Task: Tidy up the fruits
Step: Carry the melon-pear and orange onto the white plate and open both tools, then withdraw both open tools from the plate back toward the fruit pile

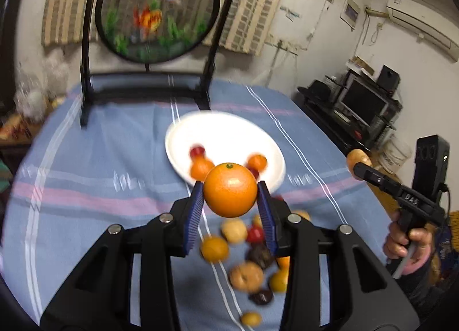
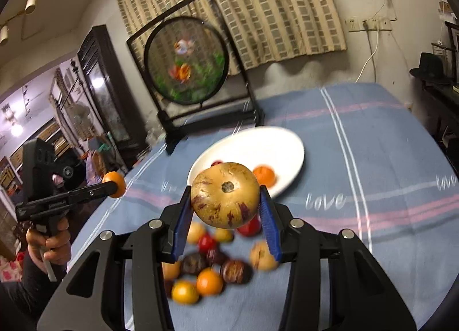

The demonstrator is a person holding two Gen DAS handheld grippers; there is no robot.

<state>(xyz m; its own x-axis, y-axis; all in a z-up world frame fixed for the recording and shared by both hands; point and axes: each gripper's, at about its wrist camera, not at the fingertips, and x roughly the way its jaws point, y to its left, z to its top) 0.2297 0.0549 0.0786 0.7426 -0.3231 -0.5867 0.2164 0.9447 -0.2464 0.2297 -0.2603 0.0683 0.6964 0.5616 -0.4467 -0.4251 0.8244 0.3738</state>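
Worktop under blue striped cloth (image 2: pixel 373 158) is carrying a round white plate (image 2: pixel 287 141), a loose heap of small orange, tan, red and dark fruits (image 2: pixel 209 282), and a black-framed round goldfish screen (image 2: pixel 186 61) standing at the far edge.

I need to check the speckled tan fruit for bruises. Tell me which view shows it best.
The right wrist view: the tan fruit sits sharp and close, clamped in the right claw, stem end and dark red flecks facing the camera. The left wrist view shows only a small blurred part of it at the frame's right, behind the claw's tip.
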